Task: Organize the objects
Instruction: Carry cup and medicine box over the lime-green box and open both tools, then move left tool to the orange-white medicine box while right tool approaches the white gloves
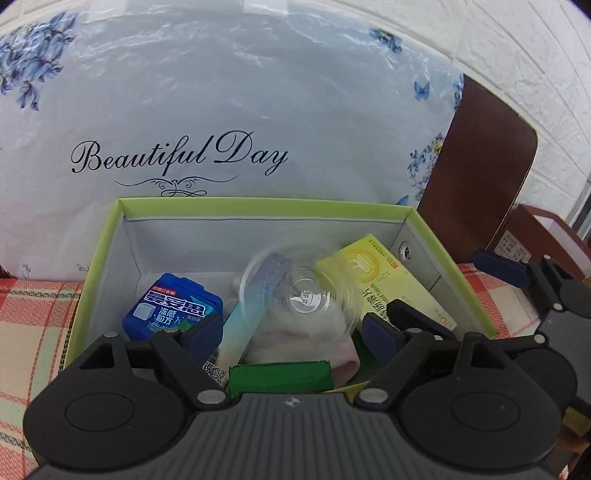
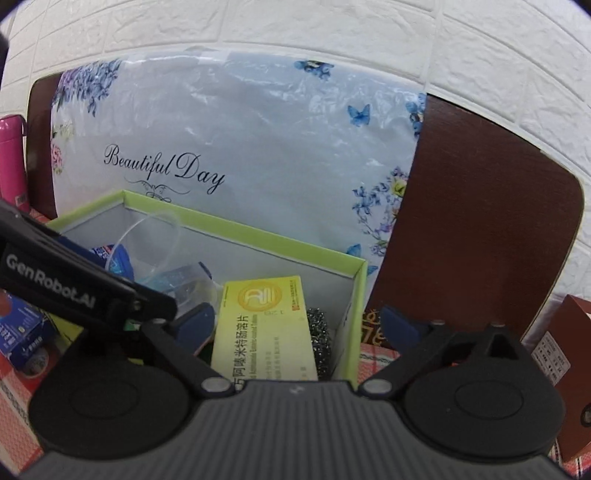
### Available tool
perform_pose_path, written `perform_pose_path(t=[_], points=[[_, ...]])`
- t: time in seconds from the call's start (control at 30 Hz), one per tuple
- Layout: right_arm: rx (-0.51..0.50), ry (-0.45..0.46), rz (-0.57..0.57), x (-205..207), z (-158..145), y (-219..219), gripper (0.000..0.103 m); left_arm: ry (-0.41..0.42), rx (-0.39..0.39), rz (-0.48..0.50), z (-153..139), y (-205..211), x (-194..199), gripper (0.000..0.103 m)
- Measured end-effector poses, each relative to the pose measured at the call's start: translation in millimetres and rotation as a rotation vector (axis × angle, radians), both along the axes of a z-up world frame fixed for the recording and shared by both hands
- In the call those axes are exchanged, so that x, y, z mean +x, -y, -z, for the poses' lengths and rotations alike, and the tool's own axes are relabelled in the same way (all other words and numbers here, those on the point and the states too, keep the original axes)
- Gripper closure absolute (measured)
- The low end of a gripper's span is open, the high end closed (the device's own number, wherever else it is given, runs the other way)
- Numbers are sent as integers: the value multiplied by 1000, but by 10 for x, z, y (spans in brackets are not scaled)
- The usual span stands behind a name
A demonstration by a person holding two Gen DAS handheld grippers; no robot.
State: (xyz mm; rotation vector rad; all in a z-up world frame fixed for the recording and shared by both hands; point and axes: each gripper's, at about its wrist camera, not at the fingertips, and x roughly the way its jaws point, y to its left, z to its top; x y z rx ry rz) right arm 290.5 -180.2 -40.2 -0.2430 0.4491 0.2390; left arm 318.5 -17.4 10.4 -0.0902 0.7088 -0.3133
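A green-rimmed cardboard box point(image 1: 258, 202) stands open on the checked cloth. Inside lie a blue mint tin point(image 1: 170, 306), a blurred clear plastic cup point(image 1: 299, 291), a pale blue tube point(image 1: 251, 306), a yellow medicine carton point(image 1: 376, 273) and a green carton point(image 1: 280, 376) at the near wall. My left gripper point(image 1: 291, 334) is open over the box, its pads apart from the cup. In the right wrist view my right gripper point(image 2: 298, 323) is open wide; it straddles the box's right wall point(image 2: 354, 314), and the yellow carton point(image 2: 266, 325) lies loose between its fingers beside a steel scourer point(image 2: 319, 332).
A floral "Beautiful Day" cushion point(image 1: 258, 110) leans right behind the box. A brown board point(image 2: 480, 221) and a white brick wall point(image 2: 332, 26) lie beyond. A pink bottle point(image 2: 13, 158) and a blue package point(image 2: 22, 332) stand left; a brown carton point(image 2: 569, 369) stands right.
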Motion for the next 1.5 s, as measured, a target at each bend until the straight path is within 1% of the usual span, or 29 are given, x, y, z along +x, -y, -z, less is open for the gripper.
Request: perform_pose_path(t=[0.17,0.27,0.33,0.47,0.7,0.83,0.97,1.2,1.33,1.5], points=[[43,29,19,-158,-215,146,0,20,-16,-25,-180,-46,-240,17],[62,46,29,-354,-338,226,0,33,-42,-45,-291,-109,-463,17],[84,53,23,-512,-421,273,0,26,-43,-73,-339,-134,-610,17],[120,61,9,-863,-543,341,0,29,-21,-115,-393,-171,-944,17],[173,56,-3,-1470,-638,410,0,32,-26,-153,-370,-204,-1469,17],[195,34,-3,-1753,-606,440,0,25,-13,-180,-274,-218,-1735,17],[213,-4,8,-1915,-510,475,0,5,12,-200,-169,-246,-1895,17],[242,-71,40,-2074,-321,536,0,-42,18,-229,-14,-334,-2011,17],[225,-101,45,-2152,-205,529,0,-59,19,-238,58,-377,-2064,17],[202,-187,1,-2172,63,416,0,-95,20,-239,172,-395,-2102,17]])
